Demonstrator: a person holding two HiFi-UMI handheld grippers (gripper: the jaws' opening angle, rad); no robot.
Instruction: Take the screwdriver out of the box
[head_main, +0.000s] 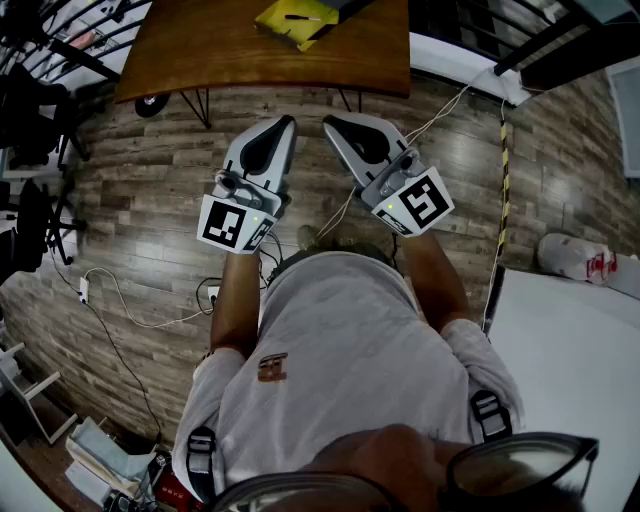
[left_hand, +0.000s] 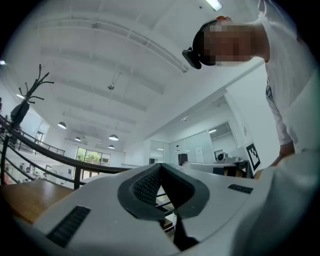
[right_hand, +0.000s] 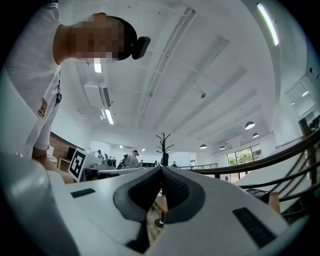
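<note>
We hold the left gripper (head_main: 288, 123) and right gripper (head_main: 329, 121) above the plank floor (head_main: 140, 210), fingers pressed together, empty. The wooden tabletop (head_main: 200, 50) ahead carries a yellow box (head_main: 296, 20), cut off at the frame's edge.

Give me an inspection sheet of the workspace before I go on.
Surface: wooden table ahead of the person, mostly bare.
Job's things: yellow box on the table, cut off by the picture's top edge; screwdriver not made out.
Clutter: floor pile at lower left, too small to name.
Grippers: left tongs and right tongs both shut, empty, side by side over the floor, short of the table.
Cables: right white cable runs across the floor; left white cable lies loose.
Surroundings: wood-plank floor; white tabletop at the right.
</note>
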